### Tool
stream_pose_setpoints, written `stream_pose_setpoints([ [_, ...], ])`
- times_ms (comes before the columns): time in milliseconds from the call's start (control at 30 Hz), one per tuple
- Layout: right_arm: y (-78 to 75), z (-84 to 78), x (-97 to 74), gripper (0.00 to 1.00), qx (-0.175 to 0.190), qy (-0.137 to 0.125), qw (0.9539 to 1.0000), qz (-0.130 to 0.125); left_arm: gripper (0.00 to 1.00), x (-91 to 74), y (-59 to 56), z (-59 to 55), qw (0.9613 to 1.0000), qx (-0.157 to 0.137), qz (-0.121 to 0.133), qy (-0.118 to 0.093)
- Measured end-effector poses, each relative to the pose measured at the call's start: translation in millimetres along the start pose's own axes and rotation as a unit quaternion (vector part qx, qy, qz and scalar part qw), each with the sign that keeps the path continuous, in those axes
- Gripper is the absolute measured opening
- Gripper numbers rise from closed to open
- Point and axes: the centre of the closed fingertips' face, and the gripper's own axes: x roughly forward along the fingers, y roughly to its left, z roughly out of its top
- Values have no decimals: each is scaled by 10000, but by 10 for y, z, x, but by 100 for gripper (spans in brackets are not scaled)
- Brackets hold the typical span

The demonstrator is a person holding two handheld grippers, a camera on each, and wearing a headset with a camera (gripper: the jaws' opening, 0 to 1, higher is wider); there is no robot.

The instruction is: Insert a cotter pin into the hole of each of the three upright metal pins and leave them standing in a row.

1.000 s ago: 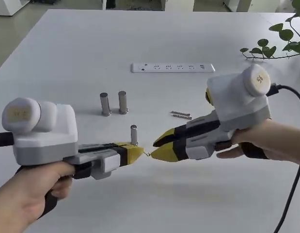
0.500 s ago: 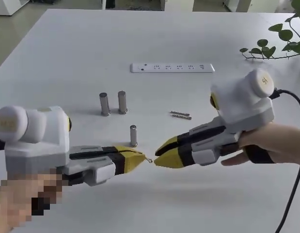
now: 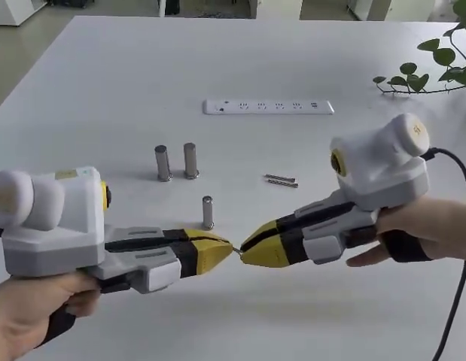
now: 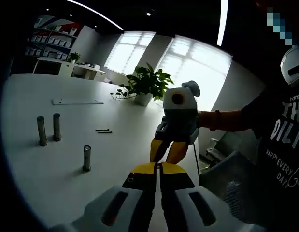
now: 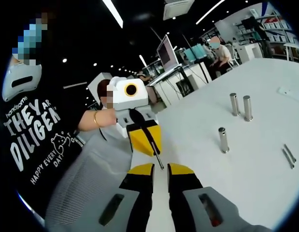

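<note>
Three upright metal pins stand on the white table (image 3: 105,83): two side by side (image 3: 163,162) (image 3: 190,159) and one nearer (image 3: 208,212). My left gripper (image 3: 228,247) (image 4: 159,167) is shut on a thin cotter pin (image 5: 156,152), held above the table in front of the nearest pin. My right gripper (image 3: 245,251) (image 5: 161,168) faces it tip to tip. Its jaws stand slightly apart, and the free end of the cotter pin reaches into the gap. Two more cotter pins (image 3: 281,180) (image 5: 287,155) lie on the table to the right.
A white power strip (image 3: 268,107) lies across the far middle of the table. A leafy plant (image 3: 436,64) reaches in at the far right. A black cable (image 3: 455,226) trails from the right gripper. Behind the grippers sits a person in a dark printed shirt (image 5: 33,140).
The two grippers have closed the gap between them, tips now almost touching. The right gripper's jaws have narrowed around the end of the cotter pin. The upright pins have not moved.
</note>
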Motion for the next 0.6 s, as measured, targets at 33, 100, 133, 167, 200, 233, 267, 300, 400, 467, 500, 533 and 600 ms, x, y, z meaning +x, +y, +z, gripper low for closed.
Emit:
stream_pose_setpoints([
  [33, 3, 9, 1, 6, -4, -11, 10000, 22, 0, 2, -15, 8, 10000, -10, -42, -21],
  [100, 26, 43, 2, 5, 62, -90, 9999, 112, 0, 9, -43, 15, 10000, 39, -75, -20],
  [133, 42, 53, -1, 5, 73, -120, 9998, 158, 0, 10, -47, 16, 10000, 37, -80, -22],
  [167, 45, 58, -1, 5, 84, -123, 9997, 180, 0, 15, -62, 30, 9999, 57, -108, -55],
  [200, 53, 58, -3, 5, 115, -131, 9996, 204, 0, 16, -78, 42, 9998, 55, -140, -88],
  [233, 56, 59, -2, 5, 115, -129, 9996, 223, 0, 19, -84, 52, 9998, 34, -153, -111],
  [267, 61, 56, -5, 4, 117, -133, 9996, 231, 0, 20, -90, 56, 9998, 55, -164, -117],
  [300, 61, 56, -4, 4, 120, -133, 9996, 238, 0, 23, -89, 64, 9998, 76, -160, -130],
  [400, 85, 63, -7, 1, 138, -151, 9994, 291, 0, 20, -102, 84, 9996, 60, -198, -190],
  [467, 98, 67, -8, 0, 121, -144, 9993, 308, 0, 15, -103, 94, 9995, 48, -208, -217],
  [500, 99, 69, -7, 0, 111, -139, 9994, 309, 0, 15, -104, 97, 9995, 52, -213, -225],
  [533, 100, 65, -7, 0, 84, -125, 9994, 310, 0, 16, -105, 92, 9995, 64, -214, -208],
  [600, 102, 59, -3, 0, -7, -99, 9995, 311, 0, 16, -106, 87, 9995, 67, -220, -201],
])
